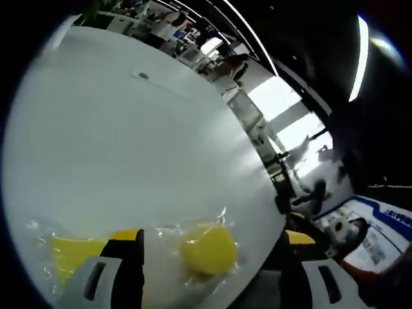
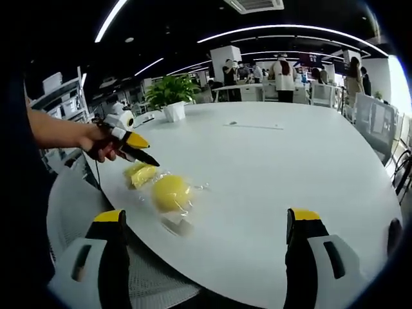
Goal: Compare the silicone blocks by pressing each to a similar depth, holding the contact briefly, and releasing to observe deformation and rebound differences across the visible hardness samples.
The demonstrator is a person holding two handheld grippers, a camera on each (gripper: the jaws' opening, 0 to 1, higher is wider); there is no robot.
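Two yellow silicone blocks in clear wrap lie near the edge of the white table [image 2: 270, 167]. One is rounded [image 2: 171, 192] [image 1: 207, 250], the other flatter [image 2: 140, 174] [image 1: 69, 252]. My left gripper [image 1: 209, 239] is open, its yellow-tipped jaws straddling the rounded block, with the left jaw over the flat one. In the right gripper view a hand [image 2: 96, 143] holds the left gripper [image 2: 145, 158] just above the flat block; I cannot tell if it touches. My right gripper [image 2: 207, 222] is open, back from the blocks, with nothing between its jaws.
A potted plant [image 2: 171, 91] stands at the table's far side. A small dark mark [image 2: 233, 123] lies on the tabletop. A white mesh chair [image 2: 71, 199] sits under the near edge. Several people [image 2: 282, 72] stand at desks behind. Bright windows [image 1: 290, 109] are beyond the table.
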